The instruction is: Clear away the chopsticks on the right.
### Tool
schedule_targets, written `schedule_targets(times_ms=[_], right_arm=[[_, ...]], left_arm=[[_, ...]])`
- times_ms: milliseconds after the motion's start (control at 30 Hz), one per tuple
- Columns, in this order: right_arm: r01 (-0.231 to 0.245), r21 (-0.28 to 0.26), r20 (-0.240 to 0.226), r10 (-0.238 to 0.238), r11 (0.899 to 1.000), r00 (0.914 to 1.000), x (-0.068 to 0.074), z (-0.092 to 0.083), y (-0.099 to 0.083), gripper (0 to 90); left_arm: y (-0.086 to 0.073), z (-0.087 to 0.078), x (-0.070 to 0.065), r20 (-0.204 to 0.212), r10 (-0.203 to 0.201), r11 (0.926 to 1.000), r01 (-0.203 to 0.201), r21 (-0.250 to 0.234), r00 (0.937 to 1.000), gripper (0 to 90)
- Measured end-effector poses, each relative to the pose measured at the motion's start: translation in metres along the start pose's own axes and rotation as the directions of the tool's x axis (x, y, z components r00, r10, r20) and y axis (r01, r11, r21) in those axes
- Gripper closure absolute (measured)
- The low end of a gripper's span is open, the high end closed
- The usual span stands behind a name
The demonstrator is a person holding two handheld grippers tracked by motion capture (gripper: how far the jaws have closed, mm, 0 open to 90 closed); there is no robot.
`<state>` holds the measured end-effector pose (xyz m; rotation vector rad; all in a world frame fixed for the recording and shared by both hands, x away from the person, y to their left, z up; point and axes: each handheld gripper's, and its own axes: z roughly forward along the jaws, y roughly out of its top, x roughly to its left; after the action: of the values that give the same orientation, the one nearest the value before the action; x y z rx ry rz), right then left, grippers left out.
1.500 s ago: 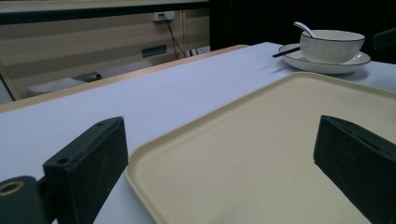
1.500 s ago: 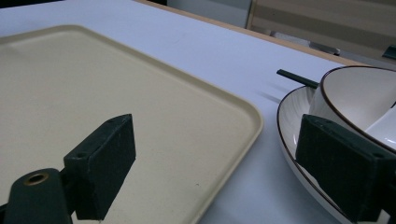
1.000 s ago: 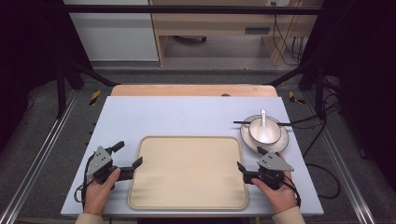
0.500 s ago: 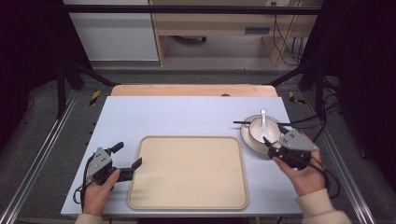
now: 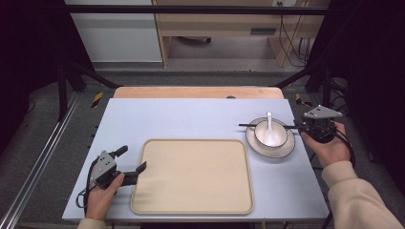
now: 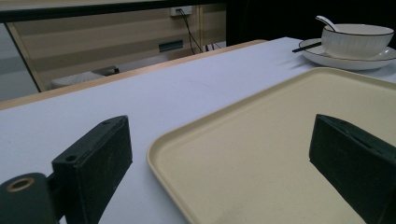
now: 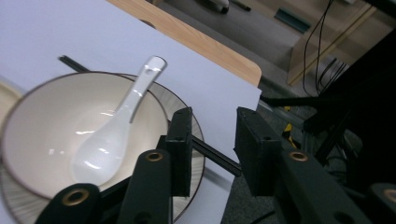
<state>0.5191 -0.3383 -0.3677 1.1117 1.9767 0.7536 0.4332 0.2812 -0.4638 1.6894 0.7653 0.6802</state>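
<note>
- Black chopsticks (image 7: 212, 154) lie across the rim of the round, grey-edged ceramic plate (image 5: 270, 148) at the right of the pale blue surface (image 5: 191, 119); in the right gripper view their near end passes between the two jaws of the right hand-held gripper (image 7: 212, 140)
- A second ago that gripper sat low near the right front corner of the beige plastic tray (image 5: 191, 176); it has since travelled up and outward to the far right side of the plate, and its jaws have just been closing around the chopstick ends
- The pads stand narrowed but a gap is visible on each side of the sticks, so the grip looks not yet made; I judge the pickup of the chopsticks is about to begin
- The white ceramic bowl (image 5: 271, 132) sits on the plate with a white ceramic spoon (image 7: 116, 126) resting inside, both untouched
- The left hand-held gripper (image 5: 129, 164) is released, jaws wide, straddling the tray's left edge without pressing it, where it was a second ago
- Closing further risks nudging the plate rim
</note>
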Motion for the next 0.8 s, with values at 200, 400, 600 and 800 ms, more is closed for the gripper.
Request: schedule_targets(times_ms=[200, 400, 600, 800], right_arm=[[-0.069, 0.036, 0.003, 0.069, 0.997, 0.9976, -0.02, 0.032, -0.008, 80.7], [-0.182, 0.03, -0.037, 0.183, 0.983, 0.9824, -0.035, 0.067, -0.018, 90.0], [-0.2, 0.092, -0.048, 0.205, 0.976, 0.9777, -0.036, 0.091, -0.023, 90.0], [-0.194, 0.163, -0.049, 0.205, 0.967, 0.9776, -0.038, 0.104, -0.033, 90.0]], left_arm=[[-0.001, 0.001, 0.0, 0.006, 0.002, 1.0, -0.002, 0.001, 1.0, 5.7], [-0.001, 0.003, -0.002, 0.013, 0.005, 0.9999, -0.005, 0.011, 0.9999, 5.8], [-0.003, 0.006, -0.003, 0.018, 0.011, 0.9996, -0.012, 0.027, 0.9998, 5.8], [-0.003, 0.007, -0.005, 0.026, 0.019, 0.9993, -0.02, 0.032, 0.9995, 5.8]])
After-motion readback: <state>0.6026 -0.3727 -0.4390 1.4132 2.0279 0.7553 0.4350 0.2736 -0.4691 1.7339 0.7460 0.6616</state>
